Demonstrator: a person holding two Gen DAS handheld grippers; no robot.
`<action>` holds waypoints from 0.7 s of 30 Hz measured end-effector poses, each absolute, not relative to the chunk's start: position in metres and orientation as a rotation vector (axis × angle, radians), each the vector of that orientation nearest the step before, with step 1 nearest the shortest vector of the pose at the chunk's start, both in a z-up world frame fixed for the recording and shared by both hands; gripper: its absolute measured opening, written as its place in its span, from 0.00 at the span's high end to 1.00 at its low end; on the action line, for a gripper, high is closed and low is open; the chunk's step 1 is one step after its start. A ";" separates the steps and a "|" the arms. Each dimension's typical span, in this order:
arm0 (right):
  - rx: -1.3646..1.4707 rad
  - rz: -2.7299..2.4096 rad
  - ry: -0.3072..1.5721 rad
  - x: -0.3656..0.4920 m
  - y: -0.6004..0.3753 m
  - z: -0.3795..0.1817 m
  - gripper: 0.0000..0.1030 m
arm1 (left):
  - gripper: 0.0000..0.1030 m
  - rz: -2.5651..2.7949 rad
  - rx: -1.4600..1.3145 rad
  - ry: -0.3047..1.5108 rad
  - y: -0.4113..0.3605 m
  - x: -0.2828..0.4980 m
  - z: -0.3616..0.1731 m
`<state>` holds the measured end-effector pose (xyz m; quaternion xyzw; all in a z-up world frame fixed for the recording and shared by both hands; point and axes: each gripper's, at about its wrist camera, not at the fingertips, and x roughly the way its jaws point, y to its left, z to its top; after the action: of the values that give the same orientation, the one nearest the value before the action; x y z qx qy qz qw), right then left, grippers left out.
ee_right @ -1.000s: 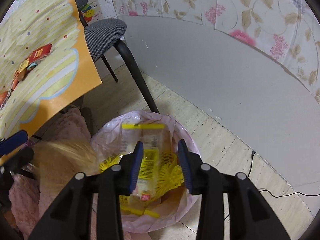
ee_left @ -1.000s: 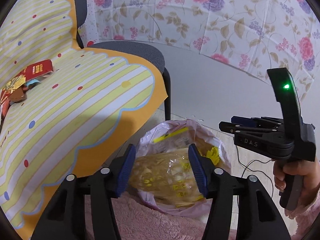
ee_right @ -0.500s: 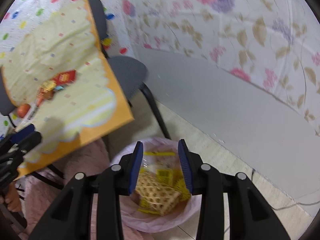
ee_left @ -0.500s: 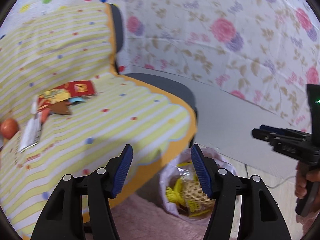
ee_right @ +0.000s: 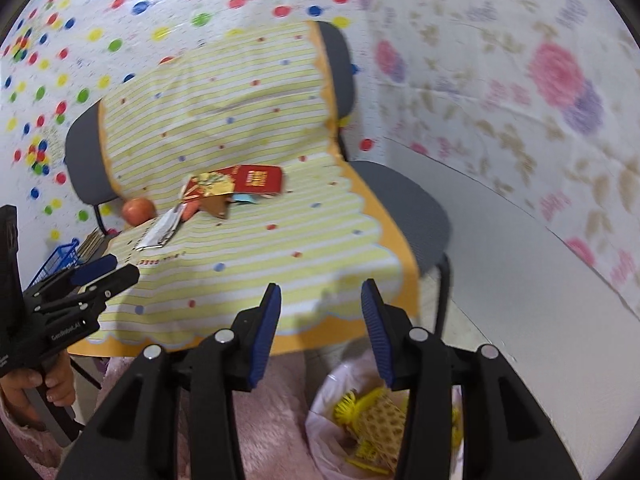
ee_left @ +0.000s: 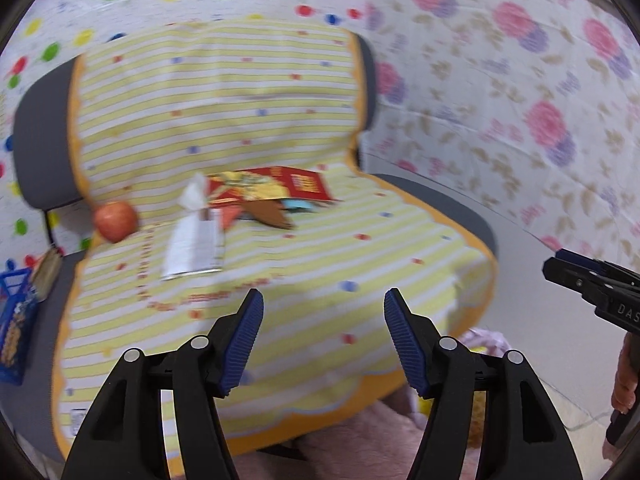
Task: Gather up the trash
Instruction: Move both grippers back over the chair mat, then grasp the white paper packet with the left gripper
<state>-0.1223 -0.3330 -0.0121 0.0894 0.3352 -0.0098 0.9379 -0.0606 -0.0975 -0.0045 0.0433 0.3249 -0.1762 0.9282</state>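
Now lifted away from the bin bag (ee_right: 344,420), both views swung up toward cloth-covered chairs. Far left: a blue basket (ee_left: 16,312), then an apple (ee_left: 115,221), a white wrapper (ee_left: 194,246), red and gold packets (ee_left: 280,188) still uncollected. Left gripper (ee_left: 323,340) opening, empty. Right gripper (ee_right: 320,332) opening, empty. Earlier trash already bagged, lower right.

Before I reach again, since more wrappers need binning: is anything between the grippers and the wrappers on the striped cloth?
Nothing visible. Only bare striped cloth lies between the empty left gripper, the empty, opening right gripper and the wrappers; an apple sits beside them.
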 end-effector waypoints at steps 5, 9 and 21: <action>0.144 0.032 0.688 -0.091 -0.311 -0.013 0.59 | 0.38 -0.272 0.061 0.687 -0.066 -0.041 -0.009; 0.133 0.064 0.691 -0.064 -0.300 -0.016 0.55 | 0.38 -0.203 0.033 0.702 -0.042 -0.022 -0.013; 0.076 0.106 0.712 0.010 -0.280 -0.030 0.37 | 0.34 -0.094 -0.046 0.819 -0.022 0.054 -0.040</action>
<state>0.0100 -0.2804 -0.0298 0.0370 0.3483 0.0517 0.9352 0.0544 -0.0218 -0.0403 -0.0223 0.3978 -0.0459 0.9160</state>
